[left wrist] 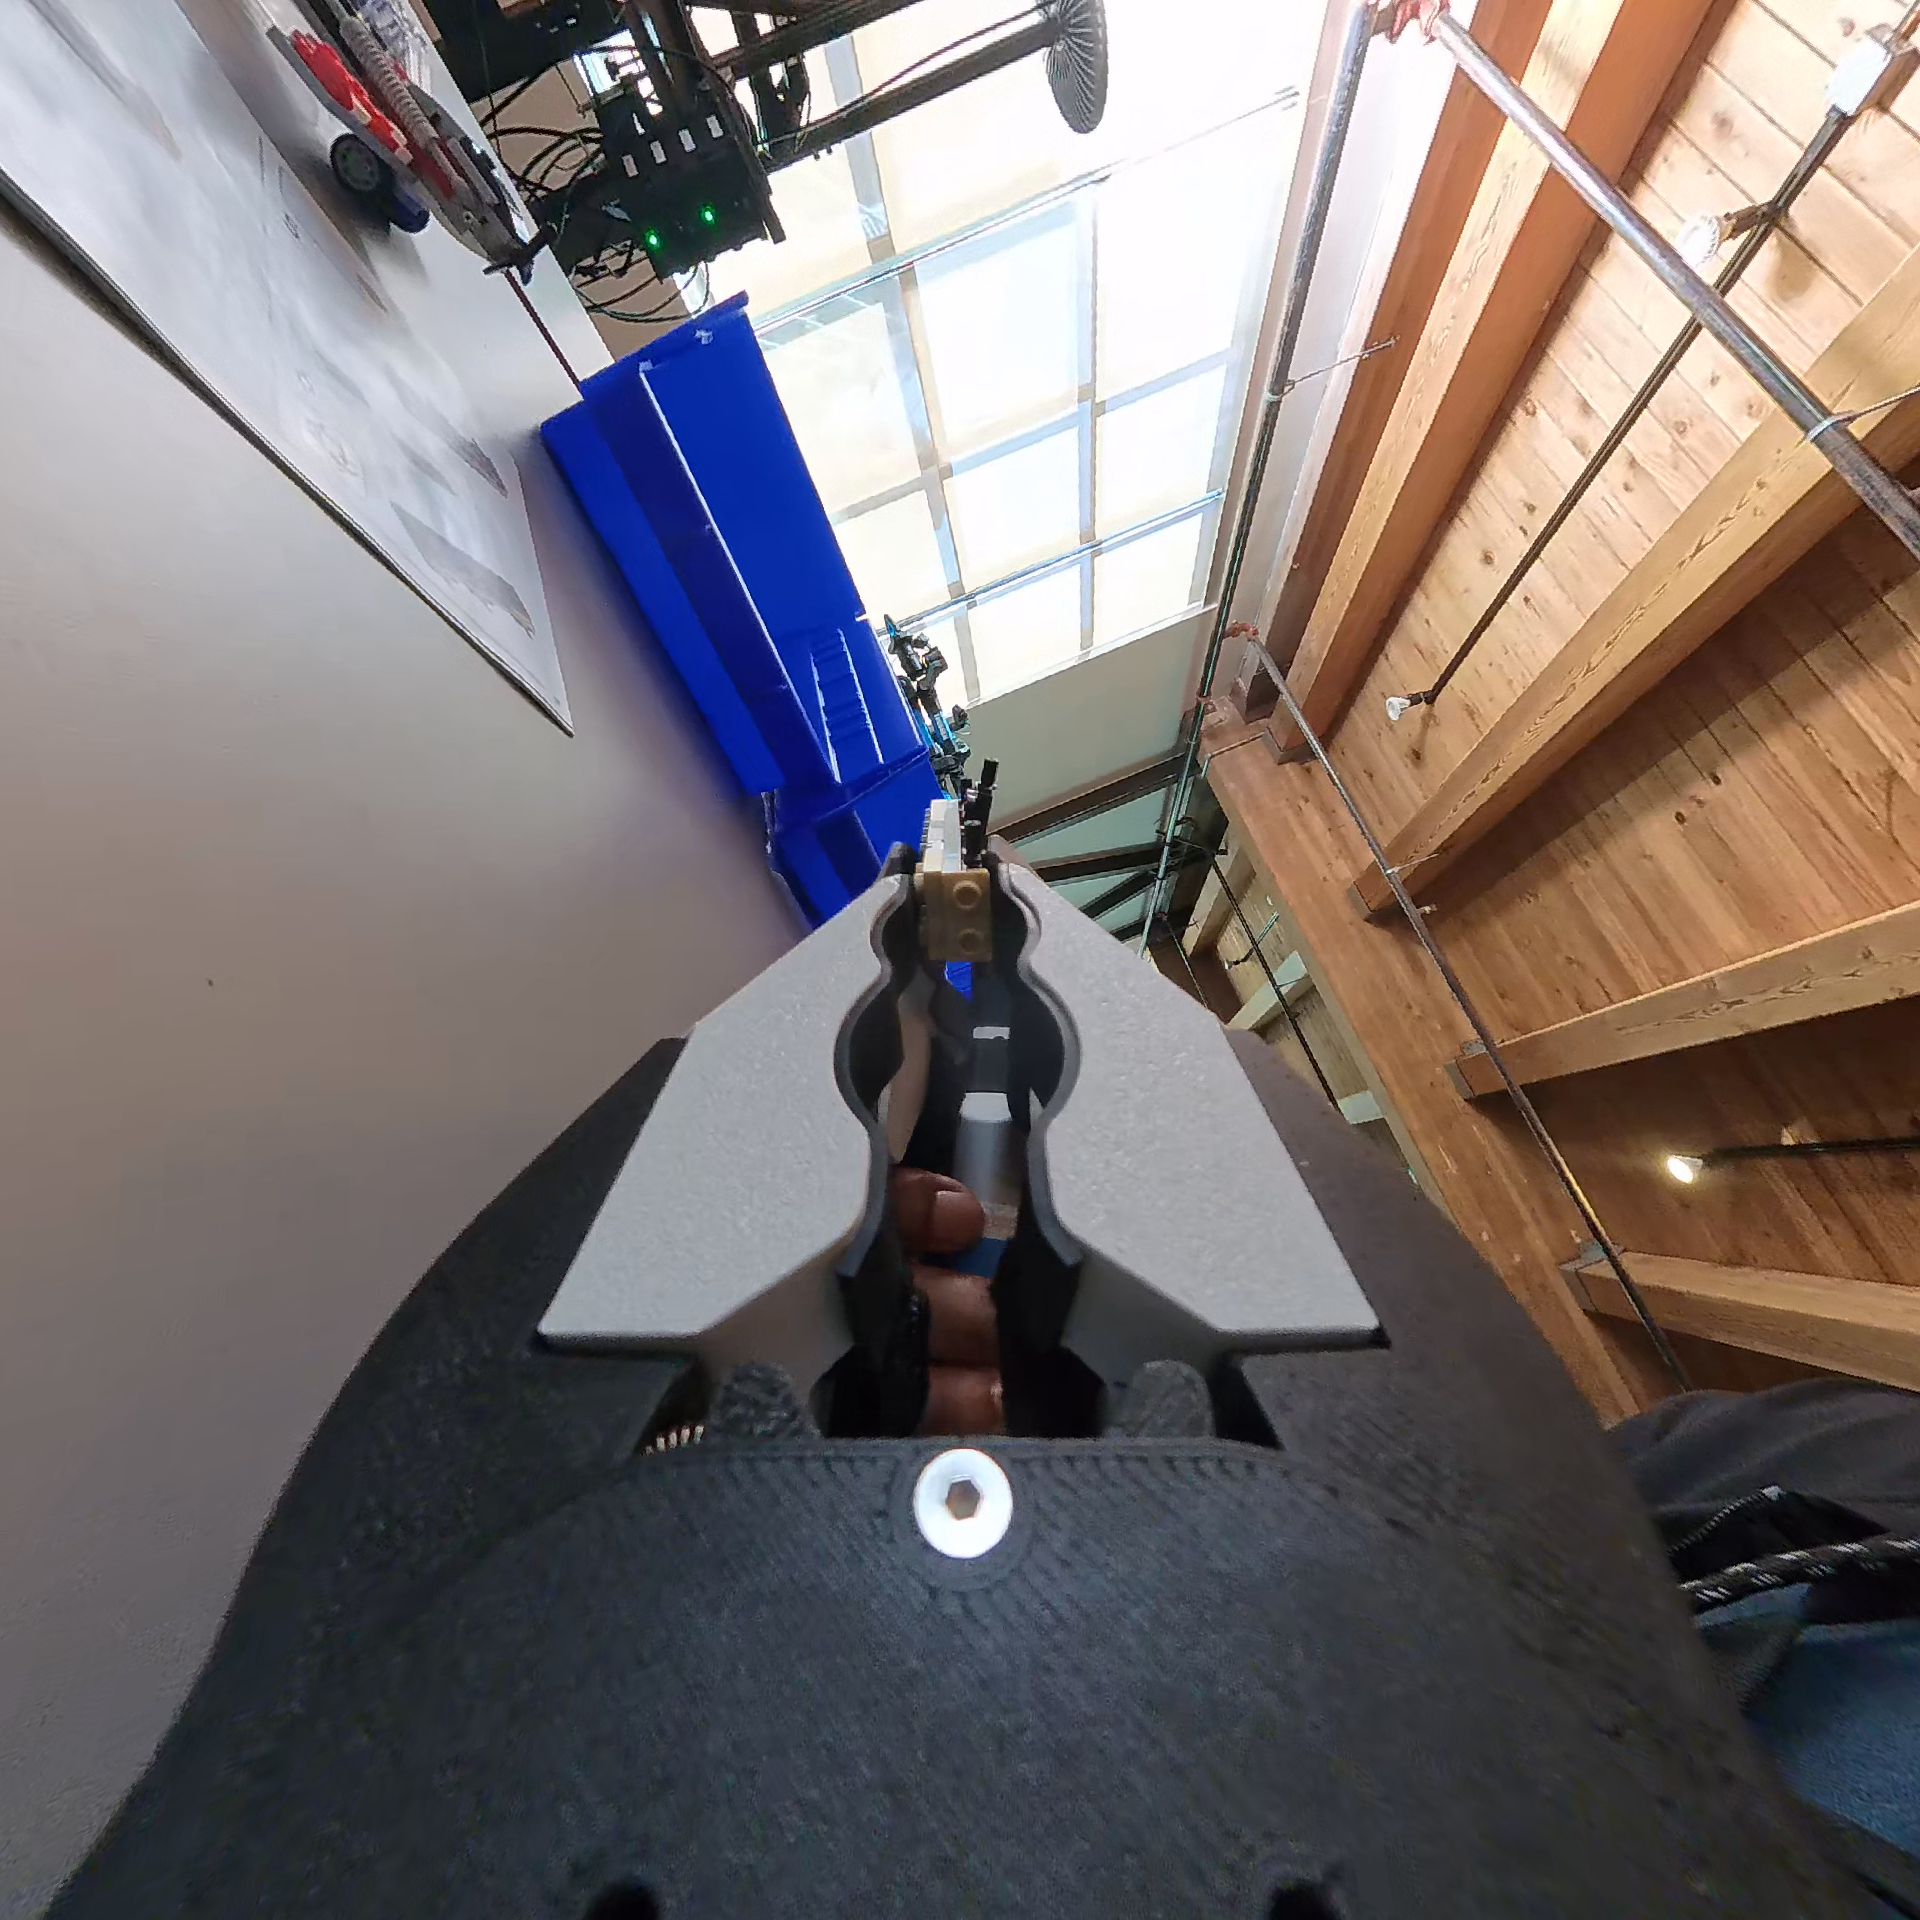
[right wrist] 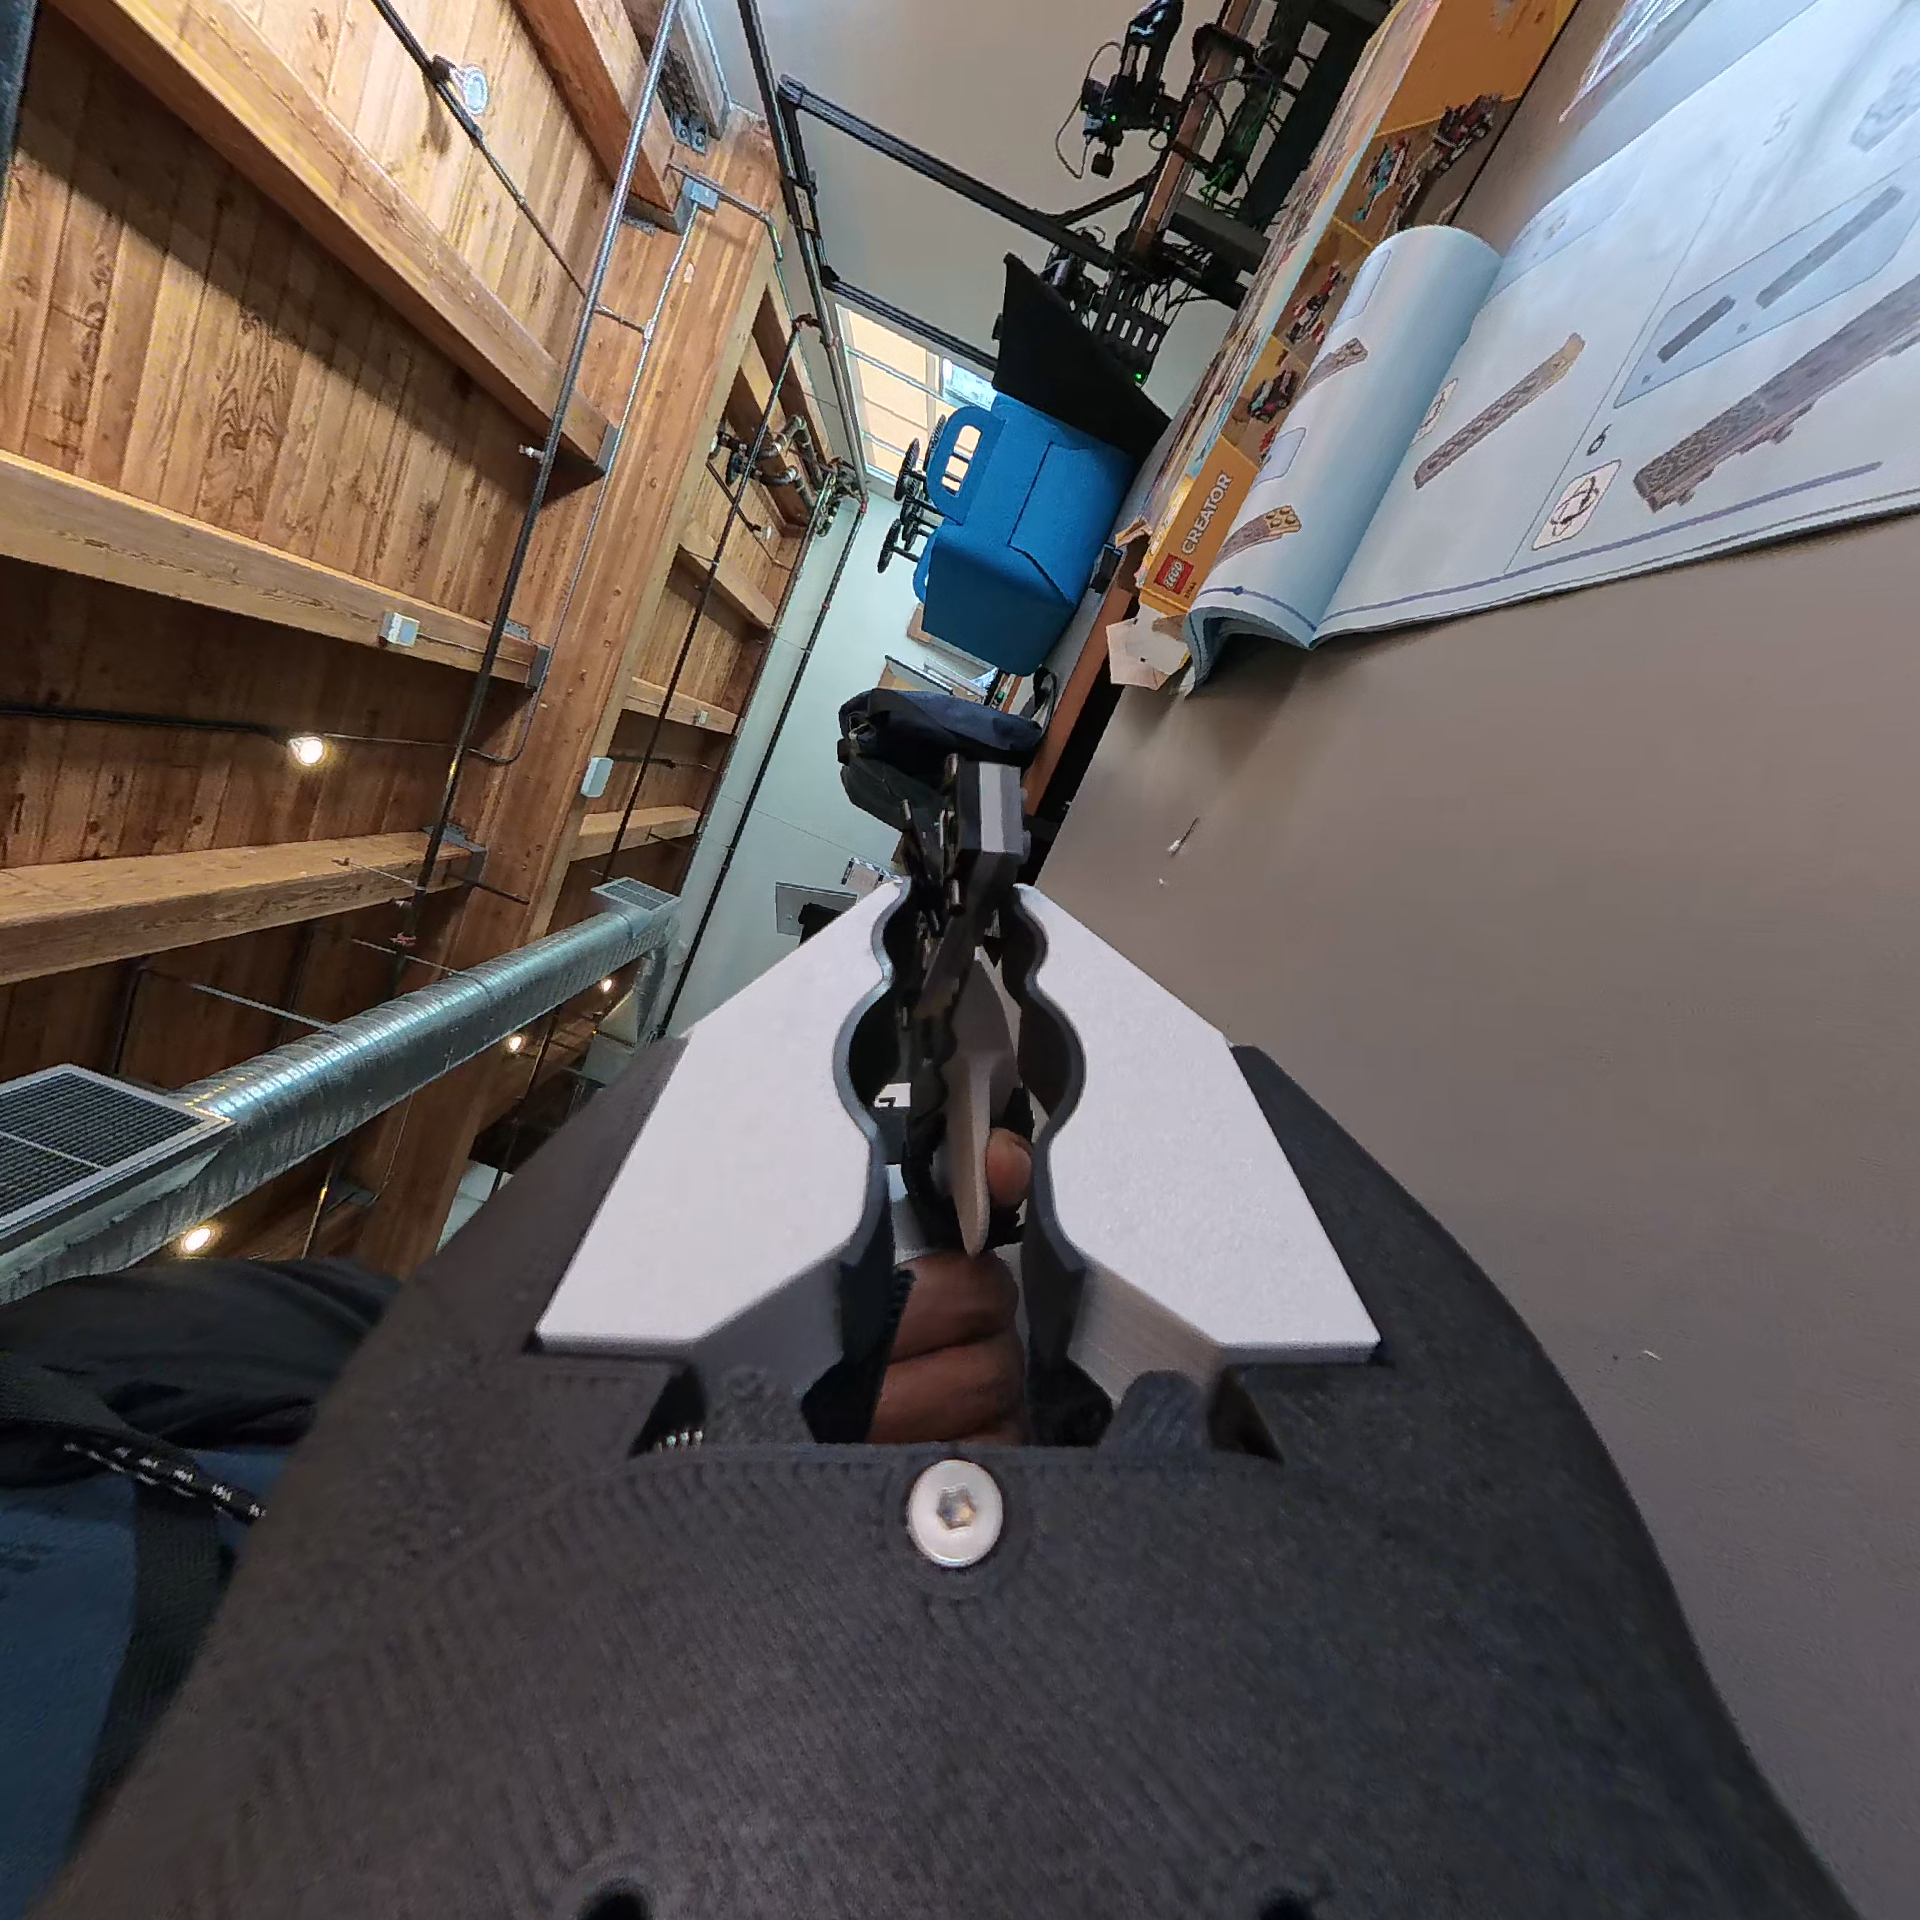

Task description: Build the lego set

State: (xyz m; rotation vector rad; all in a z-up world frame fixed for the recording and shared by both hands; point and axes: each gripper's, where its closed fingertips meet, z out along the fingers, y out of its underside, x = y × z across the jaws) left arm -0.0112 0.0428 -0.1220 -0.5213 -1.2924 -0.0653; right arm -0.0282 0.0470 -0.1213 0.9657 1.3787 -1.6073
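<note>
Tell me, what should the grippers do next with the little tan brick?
Probably ease the two grippers together. The left gripper pinches the tan brick, the right gripper pinches a black and grey piece, and they face each other, so pressing them together seems next.

Bright daylight in both views, strong wide-angle bending.

In the left wrist view, overexposed at the large window (left wrist: 1039,436), panes almost white, with haze spreading over the frames. Warm glow on the wooden ceiling (left wrist: 1662,727), small lamps (left wrist: 1680,1167) burning with a little flare. Soft and slightly blurred on the paper sheet (left wrist: 343,416) at the upper left. In the right wrist view, more even and a bit dimmer, spot lamps (right wrist: 307,750) shining on dark planks. Straight beams curved toward the edges; black housing (right wrist: 935,1714) near the lens out of focus, grainy.
</note>
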